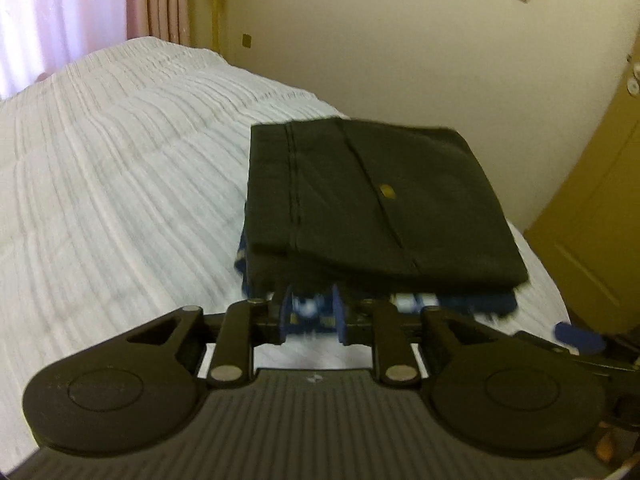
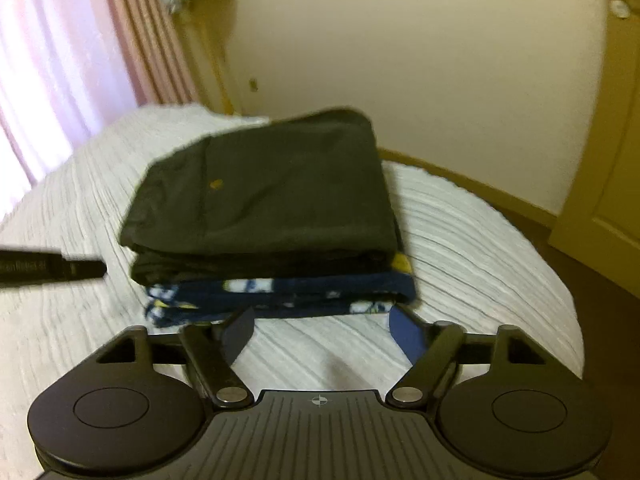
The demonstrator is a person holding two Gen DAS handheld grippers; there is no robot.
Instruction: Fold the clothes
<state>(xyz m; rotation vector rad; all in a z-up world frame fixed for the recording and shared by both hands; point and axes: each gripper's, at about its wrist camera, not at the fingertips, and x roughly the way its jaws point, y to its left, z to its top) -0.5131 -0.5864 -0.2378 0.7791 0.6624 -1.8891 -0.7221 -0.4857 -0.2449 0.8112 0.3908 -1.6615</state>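
A folded black garment [image 1: 368, 200] [image 2: 272, 192] lies on top of a folded blue patterned garment [image 2: 304, 296] [image 1: 416, 302], forming a stack near the bed's corner. My left gripper [image 1: 313, 314] sits at the stack's near edge, its jaws a narrow gap apart. Blue and white fabric shows in that gap, and the pads do not visibly press on it. My right gripper [image 2: 322, 332] stands wide open just in front of the stack, with only bedspread between its fingers. A finger of the left gripper [image 2: 52, 268] shows at the left of the right wrist view.
The white ribbed bedspread [image 1: 120, 160] [image 2: 460, 240] stretches away to the left. Pink curtains [image 1: 60, 12] hang behind the bed. A cream wall and a yellow door [image 1: 592, 220] stand to the right, beyond the bed's edge, above dark floor [image 2: 592, 280].
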